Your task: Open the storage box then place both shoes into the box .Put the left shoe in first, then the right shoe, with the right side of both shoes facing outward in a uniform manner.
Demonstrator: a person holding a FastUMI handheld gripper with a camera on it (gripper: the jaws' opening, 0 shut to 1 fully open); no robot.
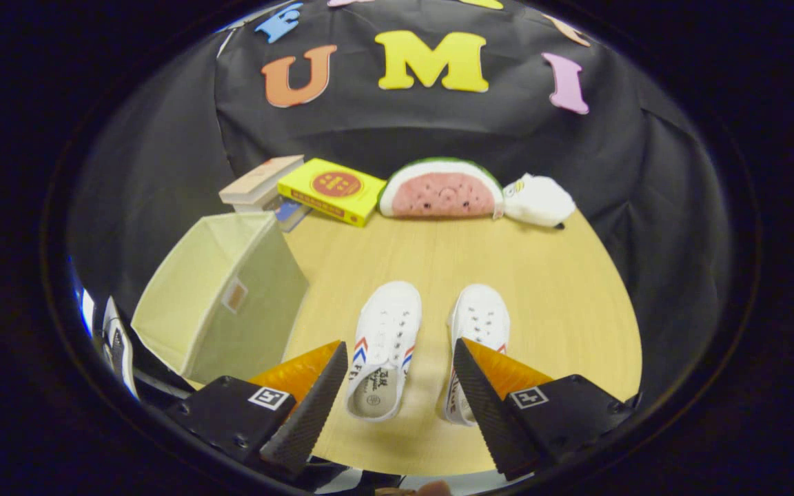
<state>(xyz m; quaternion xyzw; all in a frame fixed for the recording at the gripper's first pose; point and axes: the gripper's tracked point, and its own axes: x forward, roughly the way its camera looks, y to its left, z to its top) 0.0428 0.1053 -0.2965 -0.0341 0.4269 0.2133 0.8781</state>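
Note:
Two white canvas shoes stand side by side on the wooden table, toes pointing away from me. The left shoe (384, 350) lies between my fingers, its heel opening toward me. The right shoe (477, 329) sits just beside it, its heel hidden behind my right finger. A pale yellow fabric storage box (221, 297) stands to the left of the shoes, open at the top, nothing visible inside. My gripper (400, 353) hangs above the shoes with its fingers wide apart, touching nothing.
At the back of the table (562, 289) lie a stack of books (262, 186), a yellow book (331, 191), a watermelon-slice plush (442, 191) and a white plush (538, 200). The table's round edge curves close on the right.

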